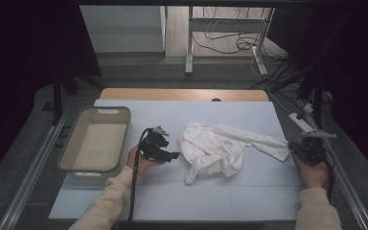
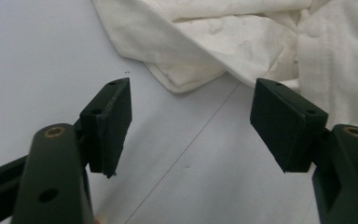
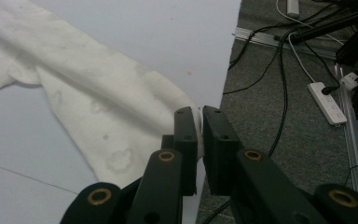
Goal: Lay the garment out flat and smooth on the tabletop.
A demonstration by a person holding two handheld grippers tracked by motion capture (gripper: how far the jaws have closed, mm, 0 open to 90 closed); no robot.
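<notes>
Your right tongs (image 3: 199, 126) are clenched on the sleeve end of the white garment (image 1: 215, 148), at the right edge of the tabletop (image 1: 172, 115); the right gripper view shows cloth pinched between the pads, which the high view leaves too small to tell. Your left tongs (image 2: 191, 121) are released, empty, just short of the garment's near fold. From above, the garment lies crumpled mid-tabletop, with a beige bin (image 1: 76, 139) at far left.

Bare table sheet (image 2: 51, 51) under and ahead-left of the left gripper (image 2: 191, 116), white garment (image 2: 242, 42) just beyond its spread jaws, grey bin (image 1: 96, 139) close behind it, right gripper (image 3: 199, 135) at the table edge, open floor (image 3: 279, 116) beyond.
</notes>
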